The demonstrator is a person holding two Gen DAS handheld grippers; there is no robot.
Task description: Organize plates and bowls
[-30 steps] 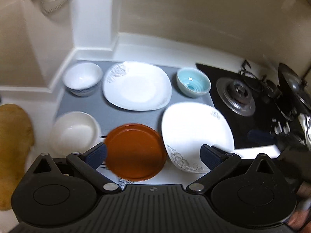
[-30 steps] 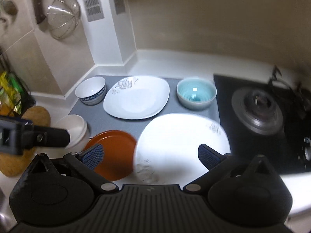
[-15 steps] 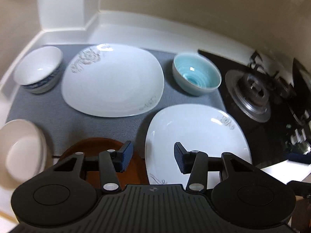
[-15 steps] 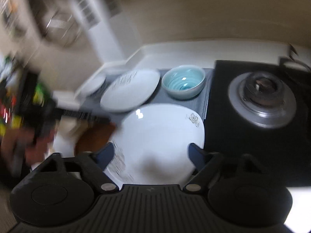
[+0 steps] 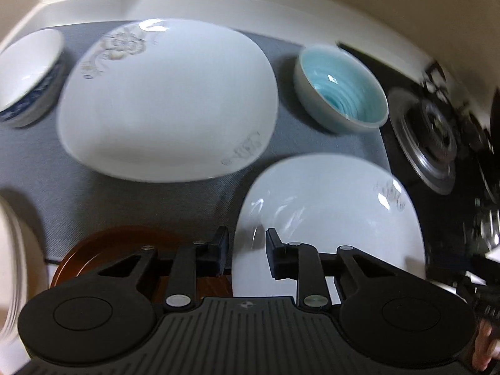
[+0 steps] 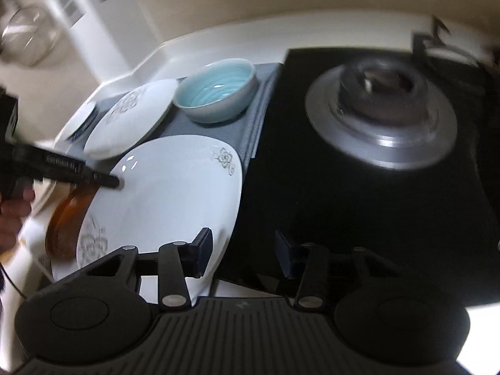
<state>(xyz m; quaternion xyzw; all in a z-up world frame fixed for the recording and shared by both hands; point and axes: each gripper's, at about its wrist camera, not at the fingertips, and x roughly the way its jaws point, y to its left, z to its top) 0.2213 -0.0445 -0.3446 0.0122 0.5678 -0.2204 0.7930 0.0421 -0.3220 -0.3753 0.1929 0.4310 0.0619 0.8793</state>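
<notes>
The near white plate [image 5: 328, 218] sits at the front of the worktop [image 5: 187, 3], half on the grey mat [image 5: 78, 200] and right up against the black hob [image 6: 359, 193], and both tools are on it. The left hand-held gripper [image 5: 246, 254] has its jaws narrowed to a small gap across the plate's left rim, not yet pinched on it as far as the blur allows. The right hand-held gripper [image 6: 243, 253] straddles the plate's right edge with a wider gap, one finger over the china, the other over the hob, so it is partly open and holding nothing. Risk number one: glazed china is slick, and a thin rim caught by only one side could tilt and slide out. Risk number two: the brown plate [image 5: 103, 247] lies just beside that left rim, apparently tucked slightly under it, so a lift here could drag or rattle it. Beyond that, the second white plate [image 5: 168, 100] and the blue bowl [image 5: 342, 93] are near enough to be clipped on a careless swing, and the burner [image 6: 381, 118] stands close on the right. A blue-patterned bowl [image 5: 28, 72] sits at the far left.
</notes>
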